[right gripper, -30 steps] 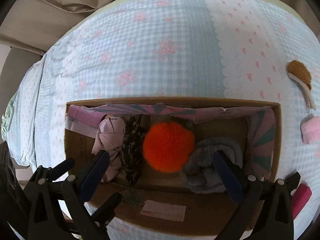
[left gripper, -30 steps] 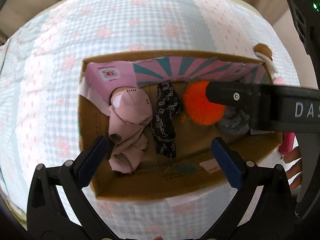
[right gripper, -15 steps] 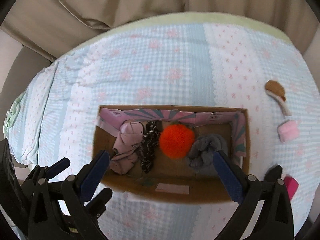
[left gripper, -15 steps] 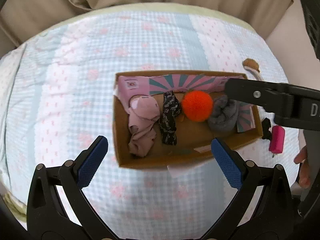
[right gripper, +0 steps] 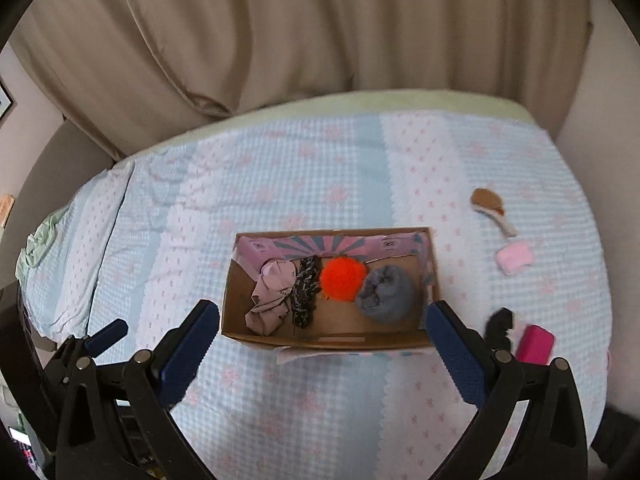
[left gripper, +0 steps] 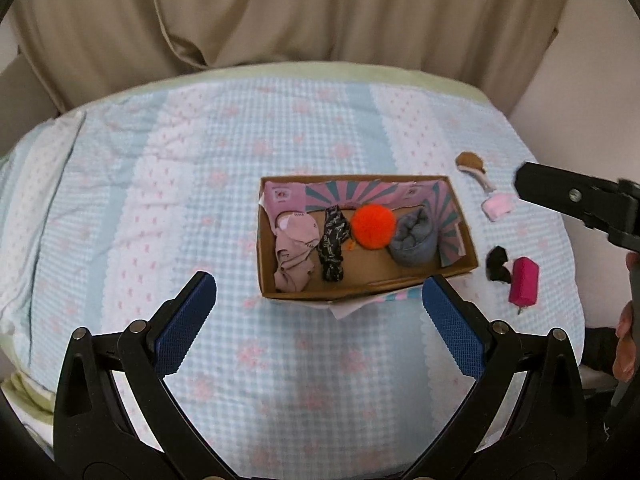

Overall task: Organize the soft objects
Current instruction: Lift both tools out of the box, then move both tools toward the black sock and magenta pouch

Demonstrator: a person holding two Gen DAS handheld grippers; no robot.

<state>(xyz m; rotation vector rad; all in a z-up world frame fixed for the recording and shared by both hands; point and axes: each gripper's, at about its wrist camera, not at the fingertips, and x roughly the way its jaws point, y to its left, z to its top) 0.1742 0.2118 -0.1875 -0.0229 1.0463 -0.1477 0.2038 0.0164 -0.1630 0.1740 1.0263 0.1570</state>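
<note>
On the checked bedspread [left gripper: 200,184], near its middle, the cardboard box [left gripper: 360,284] held a pink cloth [left gripper: 294,248], black patterned cloth [left gripper: 333,240], orange pompom [left gripper: 374,226] and grey roll [left gripper: 414,236], while left gripper [left gripper: 318,322] and right gripper [right gripper: 322,354] hung above, both spread apart, empty.

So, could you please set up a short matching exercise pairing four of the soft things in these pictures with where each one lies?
Things:
1. orange pom-pom
2. grey rolled cloth
3. magenta roll
4. pale pink garment

Places:
A. on the bedspread, right of the box
B. left end of the cardboard box
C. middle of the box
D. right end of the box

Pairs: 1-C, 2-D, 3-A, 4-B
</note>
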